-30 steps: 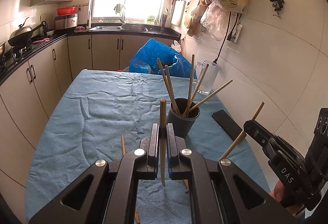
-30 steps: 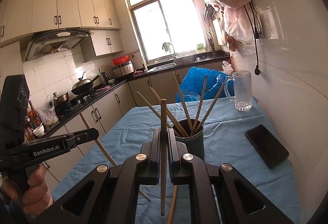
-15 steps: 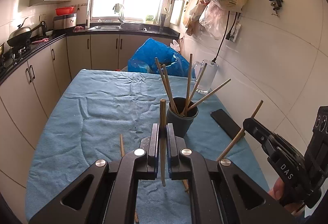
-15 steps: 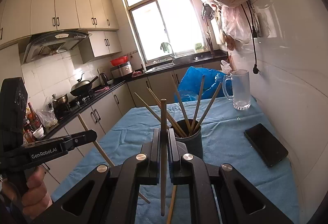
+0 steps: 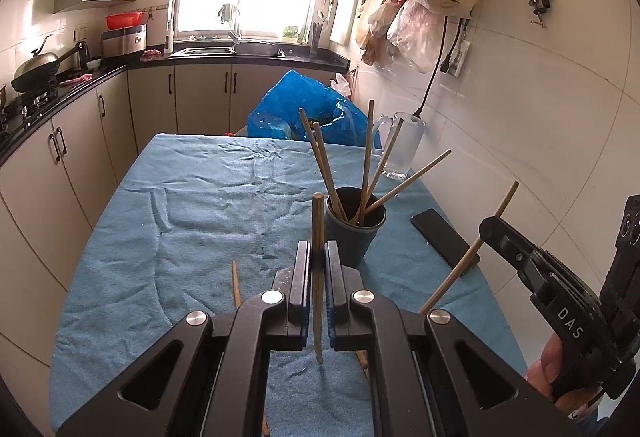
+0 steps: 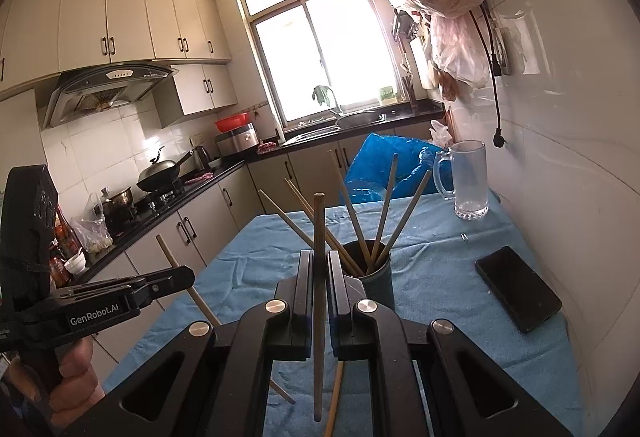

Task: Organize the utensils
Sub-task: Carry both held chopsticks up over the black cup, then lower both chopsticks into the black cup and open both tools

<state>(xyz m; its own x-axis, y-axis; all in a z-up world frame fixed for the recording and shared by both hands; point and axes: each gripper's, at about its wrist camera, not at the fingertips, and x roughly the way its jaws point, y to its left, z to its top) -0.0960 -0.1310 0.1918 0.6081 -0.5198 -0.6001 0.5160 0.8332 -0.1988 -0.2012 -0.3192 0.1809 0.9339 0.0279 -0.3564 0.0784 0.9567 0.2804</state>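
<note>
A dark cup point(image 5: 354, 233) holding several wooden chopsticks stands on the blue cloth; it also shows in the right wrist view point(image 6: 370, 277). My left gripper point(image 5: 318, 255) is shut on an upright chopstick point(image 5: 317, 221), just short of the cup. My right gripper point(image 6: 319, 265) is shut on another upright chopstick point(image 6: 319, 221), close in front of the cup. Each gripper shows in the other's view, the right one point(image 5: 492, 233) at the right edge, the left one point(image 6: 176, 277) at the left. Loose chopsticks point(image 5: 235, 283) lie on the cloth under the grippers.
A black phone point(image 5: 444, 241) lies right of the cup near the tiled wall. A glass mug point(image 5: 402, 147) stands at the far right corner, a blue plastic bag point(image 5: 304, 109) behind the table. Kitchen counters run along the left.
Both grippers, each still holding its chopstick, have shifted only slightly; the cup looks marginally nearer in the right wrist view.
</note>
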